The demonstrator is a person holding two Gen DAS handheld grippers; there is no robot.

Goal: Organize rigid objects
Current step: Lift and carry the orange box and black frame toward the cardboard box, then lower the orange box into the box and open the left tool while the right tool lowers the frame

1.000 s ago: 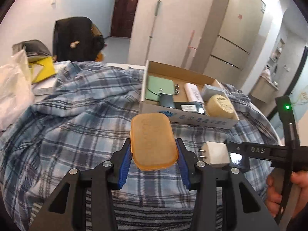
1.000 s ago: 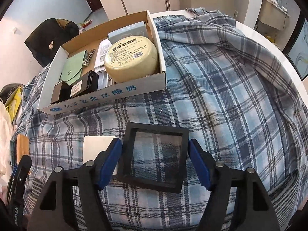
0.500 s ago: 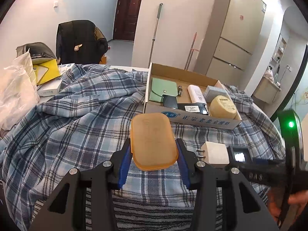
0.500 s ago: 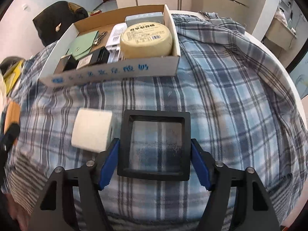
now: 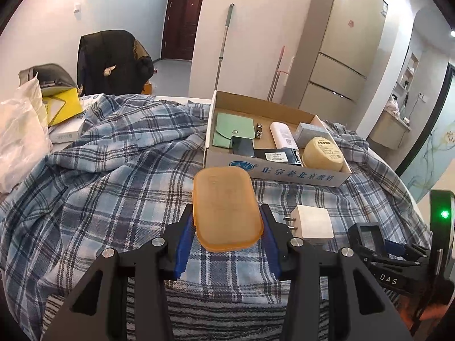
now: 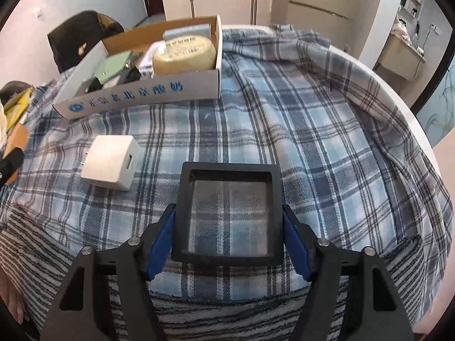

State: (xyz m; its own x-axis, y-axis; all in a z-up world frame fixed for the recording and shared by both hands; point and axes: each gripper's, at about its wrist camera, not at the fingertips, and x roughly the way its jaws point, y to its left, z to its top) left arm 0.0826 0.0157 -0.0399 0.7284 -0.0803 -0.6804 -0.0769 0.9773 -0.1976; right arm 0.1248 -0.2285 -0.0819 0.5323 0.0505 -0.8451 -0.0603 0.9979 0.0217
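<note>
Left gripper (image 5: 226, 241) clamps orange lid (image 5: 226, 209); right gripper (image 6: 229, 244) grips black frame (image 6: 229, 213), seemingly clear-paned.

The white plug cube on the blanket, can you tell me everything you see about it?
The white plug cube is a small boxy charger that looks like smooth plastic, with rounded corners. Two metal prongs stick out of one end, and a small slot shows on a side face. It lies on the plaid cloth, in front of the cardboard box, apart from it. Nothing grips it: it sits between the two grippers, and neither touches it.
</note>
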